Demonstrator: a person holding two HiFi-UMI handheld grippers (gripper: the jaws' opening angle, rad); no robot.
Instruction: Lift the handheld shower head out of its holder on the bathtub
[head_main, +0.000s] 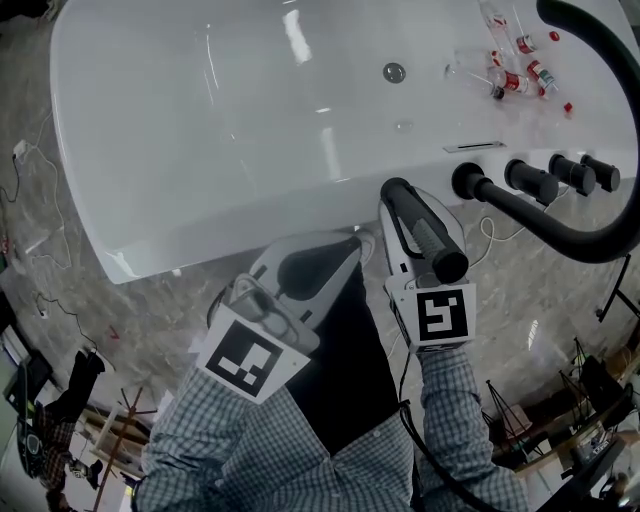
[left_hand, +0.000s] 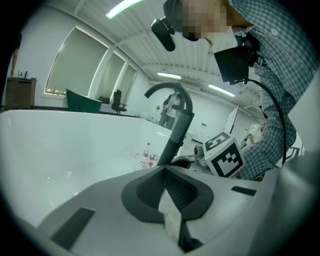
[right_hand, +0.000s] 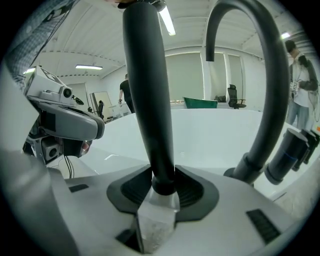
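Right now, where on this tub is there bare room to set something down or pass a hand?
Bare: the tub floor left of the drain, and the near rim left of the shower handle. Crowded: the bottles in the far-right corner, the knobs.

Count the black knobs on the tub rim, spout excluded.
3, in a row on the bathtub rim right of the spout base: first knob beside it, middle knob, last knob nearest the picture's edge. More may lie beyond it.

White bathtub (head_main: 200, 120) on marbled floor (head_main: 60, 330); what look like small bottles (head_main: 515, 75) lie inside it.
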